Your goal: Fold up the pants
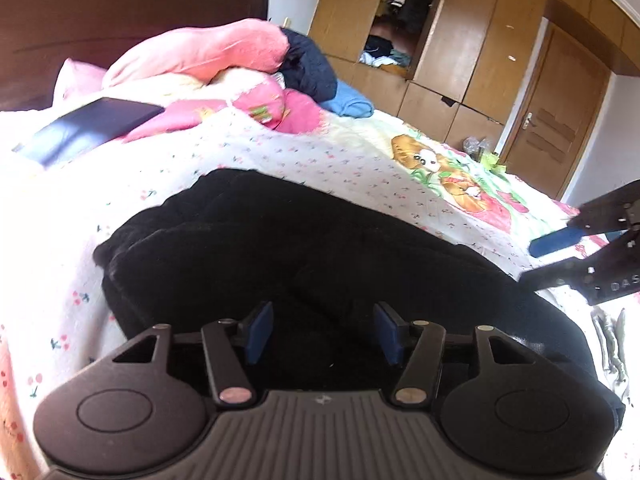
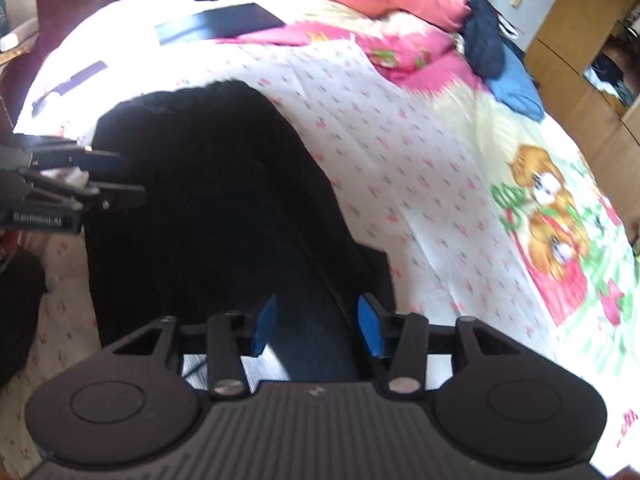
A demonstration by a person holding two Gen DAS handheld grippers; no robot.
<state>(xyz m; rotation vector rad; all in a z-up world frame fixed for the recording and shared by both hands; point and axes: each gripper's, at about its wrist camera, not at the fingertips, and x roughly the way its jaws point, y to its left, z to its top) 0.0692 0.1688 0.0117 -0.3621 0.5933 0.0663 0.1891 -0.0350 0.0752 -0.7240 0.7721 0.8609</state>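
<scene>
Black pants [image 1: 304, 248] lie folded lengthwise on the flowered bed sheet [image 1: 320, 156]; they also show in the right wrist view [image 2: 208, 184]. My left gripper [image 1: 322, 330] is open, its blue pads [image 1: 260, 328] just above the near edge of the pants. My right gripper [image 2: 316, 326] is open over the other end of the pants. The right gripper shows at the right edge of the left wrist view [image 1: 560, 256], open beside the pants. The left gripper shows at the left edge of the right wrist view [image 2: 120, 180], open at the pants' edge.
Pink pillows and a blanket [image 1: 208, 52] are heaped at the headboard, with dark and blue clothes [image 1: 320, 76] beside them. A dark flat box [image 1: 88, 128] lies on the bed. A wooden wardrobe [image 1: 460, 32] and a door [image 1: 556, 112] stand behind.
</scene>
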